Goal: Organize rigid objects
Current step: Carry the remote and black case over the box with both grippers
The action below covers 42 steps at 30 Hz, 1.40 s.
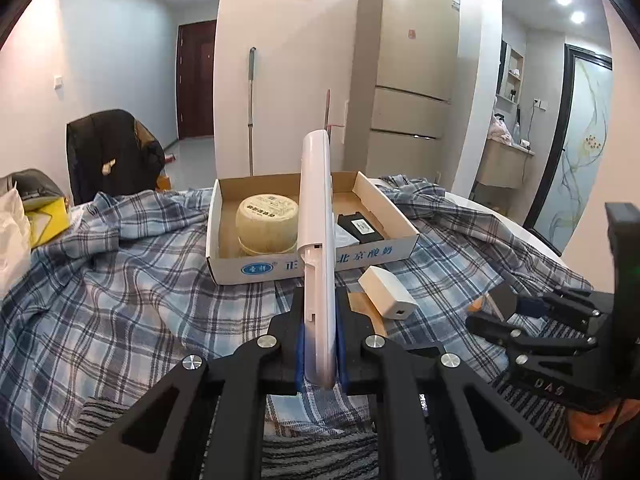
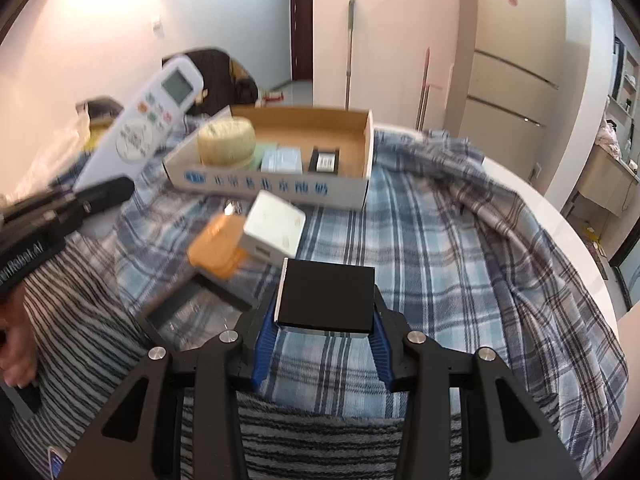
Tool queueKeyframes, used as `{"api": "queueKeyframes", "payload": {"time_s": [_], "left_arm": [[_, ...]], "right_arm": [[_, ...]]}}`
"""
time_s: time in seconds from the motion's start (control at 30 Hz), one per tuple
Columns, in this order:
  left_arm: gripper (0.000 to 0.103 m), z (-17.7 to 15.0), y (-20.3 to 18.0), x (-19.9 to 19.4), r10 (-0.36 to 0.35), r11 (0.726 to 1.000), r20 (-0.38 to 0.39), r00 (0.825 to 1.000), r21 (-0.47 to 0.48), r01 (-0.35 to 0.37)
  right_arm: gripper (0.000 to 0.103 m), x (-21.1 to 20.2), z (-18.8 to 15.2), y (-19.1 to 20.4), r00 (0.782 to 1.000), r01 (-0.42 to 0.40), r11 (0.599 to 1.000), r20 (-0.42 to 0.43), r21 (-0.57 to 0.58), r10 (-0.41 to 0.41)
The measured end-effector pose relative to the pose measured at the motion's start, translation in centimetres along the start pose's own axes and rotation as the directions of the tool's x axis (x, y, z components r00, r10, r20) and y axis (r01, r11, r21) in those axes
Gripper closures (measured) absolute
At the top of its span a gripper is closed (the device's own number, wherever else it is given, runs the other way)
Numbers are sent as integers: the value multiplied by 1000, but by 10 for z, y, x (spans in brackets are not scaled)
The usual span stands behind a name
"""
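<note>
My left gripper (image 1: 319, 312) is shut on the lower end of a long white remote control (image 1: 316, 208), held edge-on above the plaid cloth. In the right wrist view the remote (image 2: 140, 128) shows its screen and buttons, tilted up from the left gripper (image 2: 108, 194). My right gripper (image 2: 325, 320) is shut on a flat black box (image 2: 326, 296), lifted off the cloth. A cardboard box (image 1: 280, 270) beyond holds a round cream tub (image 1: 267, 224) and a small black item (image 1: 360, 228). A white adapter (image 1: 388, 292) lies in front of the box.
A plaid cloth (image 2: 440, 248) covers the white table (image 2: 560, 216); a striped cloth (image 2: 320, 436) lies nearest me. An orange item (image 2: 216, 248) and a dark flat piece (image 2: 212, 292) lie by the adapter. A chair with a dark jacket (image 1: 112, 152) and a fridge (image 1: 408, 80) stand behind.
</note>
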<state>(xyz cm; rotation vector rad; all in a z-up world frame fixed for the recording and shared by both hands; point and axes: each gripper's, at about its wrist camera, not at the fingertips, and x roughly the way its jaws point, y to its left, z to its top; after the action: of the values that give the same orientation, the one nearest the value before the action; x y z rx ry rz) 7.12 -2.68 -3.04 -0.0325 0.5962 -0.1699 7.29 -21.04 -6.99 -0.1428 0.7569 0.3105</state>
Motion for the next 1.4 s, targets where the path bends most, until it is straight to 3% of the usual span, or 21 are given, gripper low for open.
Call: {"api": "queueKeyframes", "payload": {"time_s": [0.2, 0.37, 0.5, 0.67, 0.83, 1.0, 1.1, 1.2, 1.4], "left_arm": [[90, -1, -1, -2, -3, 1000, 5, 1000, 3, 3], [90, 7, -2, -9, 14, 1000, 23, 1000, 16, -14], [90, 23, 0, -14, 14, 1000, 27, 1000, 4, -14], [90, 52, 8, -14, 56, 998, 71, 996, 11, -57], [90, 87, 45, 17, 27, 991, -3, 1000, -133, -27], [90, 105, 67, 61, 22, 982, -121, 992, -184, -44], [90, 102, 75, 79, 60, 979, -146, 987, -183, -87], [90, 91, 87, 104, 45, 974, -193, 980, -209, -86], [90, 69, 100, 131, 34, 968, -217, 976, -236, -86]], "right_arm": [[63, -10, 3, 0, 996, -50, 999, 72, 7, 49], [63, -19, 8, 3, 995, 34, 999, 98, 1, -34], [63, -24, 28, -2, 998, 26, 1000, 64, 3, -26], [63, -21, 66, -4, 994, 44, 999, 97, 6, -44], [63, -18, 114, -1, 989, 22, 999, 148, 39, -28], [63, 0, 153, -10, 992, -54, 987, 125, 150, 35], [63, 15, 169, -4, 992, -18, 989, 129, 146, -1], [63, 33, 172, -2, 993, -16, 988, 116, 152, -2], [63, 63, 157, -8, 998, -21, 987, 58, 159, 12]]}}
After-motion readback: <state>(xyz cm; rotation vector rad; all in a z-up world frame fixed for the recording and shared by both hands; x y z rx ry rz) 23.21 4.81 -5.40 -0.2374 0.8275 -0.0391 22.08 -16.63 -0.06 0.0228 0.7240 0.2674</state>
